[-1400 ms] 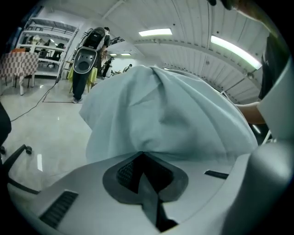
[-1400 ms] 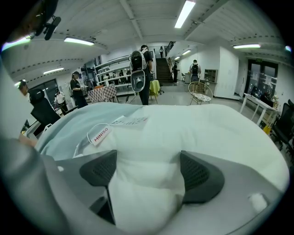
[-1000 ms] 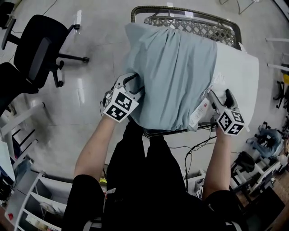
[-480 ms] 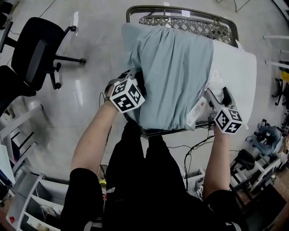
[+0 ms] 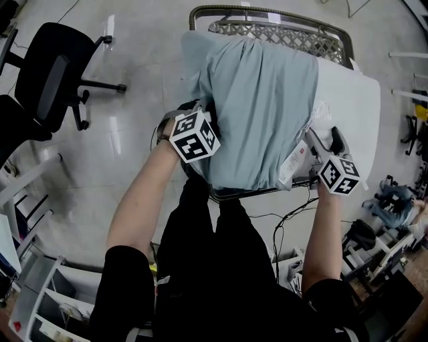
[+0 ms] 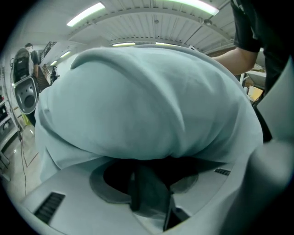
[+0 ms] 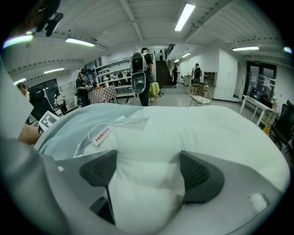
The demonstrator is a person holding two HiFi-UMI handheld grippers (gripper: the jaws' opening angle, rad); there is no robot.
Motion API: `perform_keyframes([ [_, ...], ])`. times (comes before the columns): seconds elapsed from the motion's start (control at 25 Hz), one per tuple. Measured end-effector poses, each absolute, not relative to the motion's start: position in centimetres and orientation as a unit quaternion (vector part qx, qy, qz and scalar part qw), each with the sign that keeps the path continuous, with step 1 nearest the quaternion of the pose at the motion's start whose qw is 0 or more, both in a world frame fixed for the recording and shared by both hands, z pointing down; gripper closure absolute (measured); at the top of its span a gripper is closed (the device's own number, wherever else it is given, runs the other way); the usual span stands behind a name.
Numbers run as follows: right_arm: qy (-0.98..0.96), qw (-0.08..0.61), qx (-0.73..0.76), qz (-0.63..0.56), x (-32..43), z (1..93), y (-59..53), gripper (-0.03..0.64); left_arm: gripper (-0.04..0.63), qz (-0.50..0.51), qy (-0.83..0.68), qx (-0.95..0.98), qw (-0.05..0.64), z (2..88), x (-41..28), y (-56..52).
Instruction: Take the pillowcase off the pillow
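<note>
Standing at the cart's (image 5: 267, 12) near edge, the person clamps the right gripper (image 7: 147, 172) on the bare white pillow (image 7: 151, 137) corner. The left gripper's (image 6: 149, 183) jaws, just closing, pinch a fold of pale-blue pillowcase (image 5: 261, 100), which runs to the far rail. Grips look set. Next, I'd judge, the left drags the case away while the right anchors.

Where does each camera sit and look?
Head view: on the head, looking steeply down; shows pillow, pillowcase, forearms, left gripper, right gripper.
Left gripper view: on that gripper, facing pillowcase; jaws have just been closing on its fold.
Right gripper view: on that gripper, facing across the room; jaws squeeze pillow.
Shared: head and right gripper views show the tag.
</note>
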State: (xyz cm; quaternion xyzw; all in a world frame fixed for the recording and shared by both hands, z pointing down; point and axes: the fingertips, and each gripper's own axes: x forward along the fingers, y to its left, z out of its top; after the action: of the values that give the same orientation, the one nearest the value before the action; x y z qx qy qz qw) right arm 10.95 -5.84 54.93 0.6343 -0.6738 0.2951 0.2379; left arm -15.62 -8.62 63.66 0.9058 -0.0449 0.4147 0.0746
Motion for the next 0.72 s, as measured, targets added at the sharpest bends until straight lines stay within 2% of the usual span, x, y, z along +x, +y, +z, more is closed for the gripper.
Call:
perform_keyframes([
  [0.08,-0.673,0.238,0.635,0.296,10.9,55.0,-5.8,0.178,0.44,0.418,-0.058,0.902,0.088,63.7,-16.0,-8.5],
  [0.2,-0.672,0.238,0.636,0.296,10.9,55.0,-5.7,0.178,0.558,0.401,-0.089,0.902,0.129,63.6,-17.2,-8.3],
  [0.24,-0.672,0.237,0.636,0.295,11.0,55.0,-5.7,0.178,0.572,0.39,-0.107,0.903,0.147,63.5,-17.7,-8.3],
  [0.6,-0.672,0.235,0.634,0.3,11.0,55.1,-5.8,0.179,0.584,0.291,-0.281,0.895,0.19,57.7,-21.1,-11.1],
  [0.72,-0.672,0.231,0.633,0.308,11.2,55.1,-5.6,0.178,0.586,0.224,-0.343,0.882,0.231,54.6,-22.9,-11.7],
])
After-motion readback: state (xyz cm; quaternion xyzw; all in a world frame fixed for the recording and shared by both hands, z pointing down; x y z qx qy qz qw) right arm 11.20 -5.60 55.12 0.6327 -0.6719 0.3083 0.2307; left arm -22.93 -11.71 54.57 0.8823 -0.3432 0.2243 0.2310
